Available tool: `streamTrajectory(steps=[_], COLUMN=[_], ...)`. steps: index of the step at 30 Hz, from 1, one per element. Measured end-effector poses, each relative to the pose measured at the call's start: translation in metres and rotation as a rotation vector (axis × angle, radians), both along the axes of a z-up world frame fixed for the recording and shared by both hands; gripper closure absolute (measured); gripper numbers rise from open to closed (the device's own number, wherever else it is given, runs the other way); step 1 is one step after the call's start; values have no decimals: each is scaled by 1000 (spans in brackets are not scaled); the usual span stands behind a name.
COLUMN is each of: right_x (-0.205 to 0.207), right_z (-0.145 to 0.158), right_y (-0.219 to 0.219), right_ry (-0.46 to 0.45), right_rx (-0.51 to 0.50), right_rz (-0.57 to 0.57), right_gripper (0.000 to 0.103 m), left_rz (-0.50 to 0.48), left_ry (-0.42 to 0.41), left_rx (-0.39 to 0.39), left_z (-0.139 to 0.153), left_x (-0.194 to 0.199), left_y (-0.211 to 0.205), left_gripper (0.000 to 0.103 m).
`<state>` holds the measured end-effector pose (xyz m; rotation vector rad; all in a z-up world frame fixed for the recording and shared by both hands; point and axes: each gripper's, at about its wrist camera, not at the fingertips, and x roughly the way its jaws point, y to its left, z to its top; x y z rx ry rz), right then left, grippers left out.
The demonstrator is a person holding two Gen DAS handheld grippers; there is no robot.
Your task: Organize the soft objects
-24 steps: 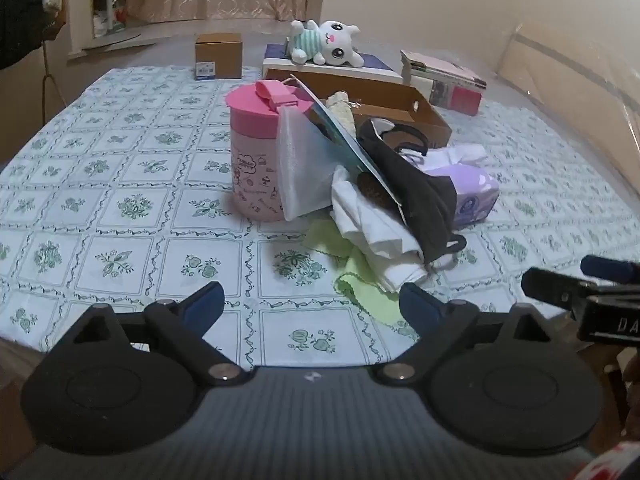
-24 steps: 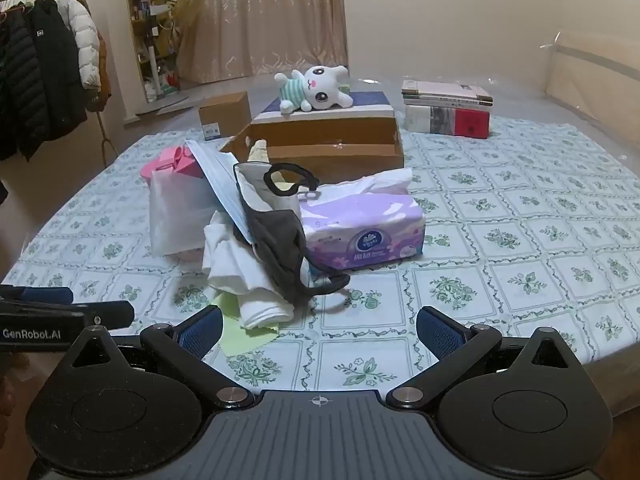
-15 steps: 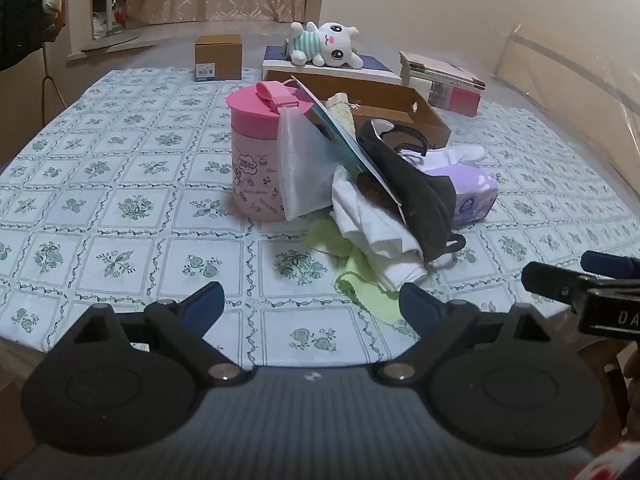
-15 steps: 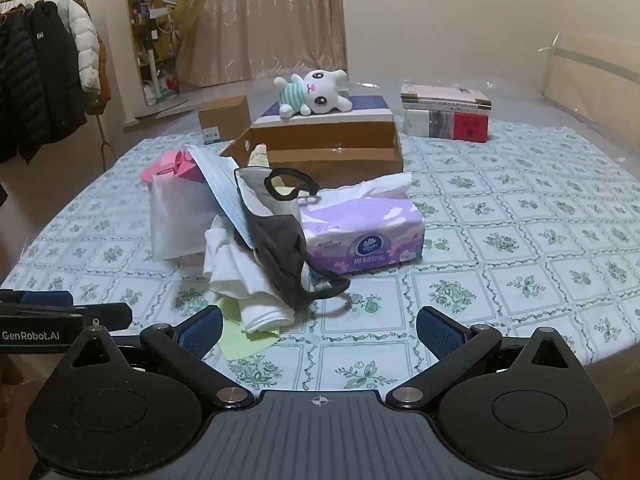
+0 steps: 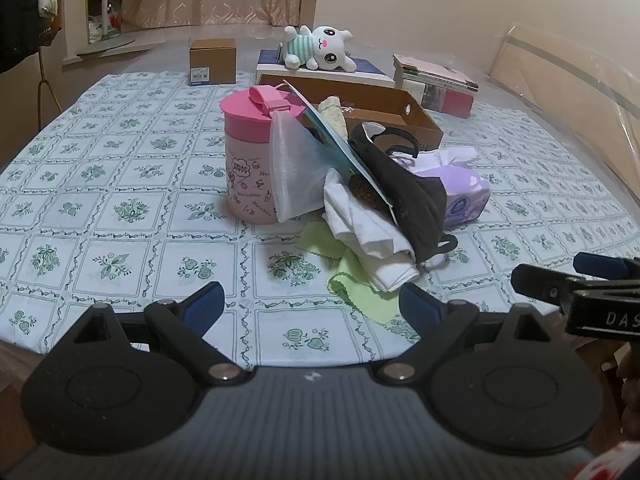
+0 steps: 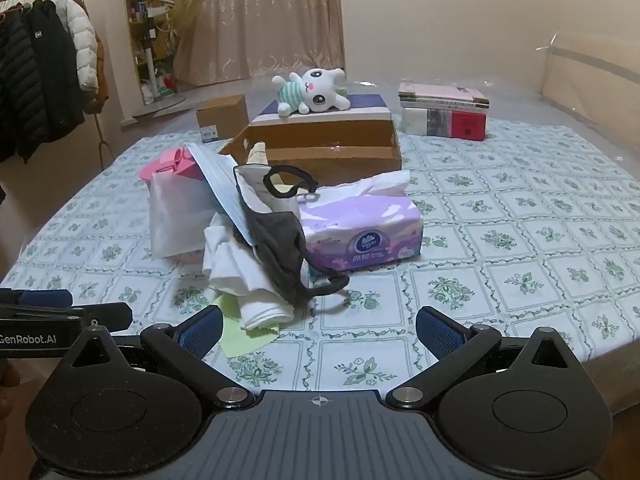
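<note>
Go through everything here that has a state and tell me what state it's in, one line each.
left gripper: open, empty
right gripper: open, empty
pink canister: upright, lid shut
cardboard tray: open-topped
tissue pack: opened, tissue sticking out
plush rabbit: lying on a box
black mask: draped over the pile

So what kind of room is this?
Probably a bedroom at home: coats hang on a rack, curtains cover the far side, and a plush toy lies on a box behind the cloth-covered table.
</note>
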<state>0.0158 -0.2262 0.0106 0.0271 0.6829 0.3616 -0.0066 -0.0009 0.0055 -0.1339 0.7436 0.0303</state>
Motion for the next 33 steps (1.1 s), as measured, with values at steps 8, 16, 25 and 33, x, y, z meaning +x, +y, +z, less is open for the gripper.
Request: streamTrajectory(steps=[8, 16, 25, 33], right_x=[0, 0, 0, 0], right_z=[-3, -3, -3, -3], right_y=[-2, -2, -2, -2], right_ry=[4, 4, 4, 3], right_rx=[6, 6, 6, 5], right_rz=[-9, -9, -8, -9], right_gripper=[1, 1, 1, 1], left_rz=[-8, -8, -9, -9], left_ry=[2, 3, 3, 3], left_rx=[-2, -4, -7, -7], left_z=[0, -2, -2, -2], left_x=[0, -1, -2, -2], left_y=[-2, -1, -1, -1], left_gripper=[10, 10, 10, 10])
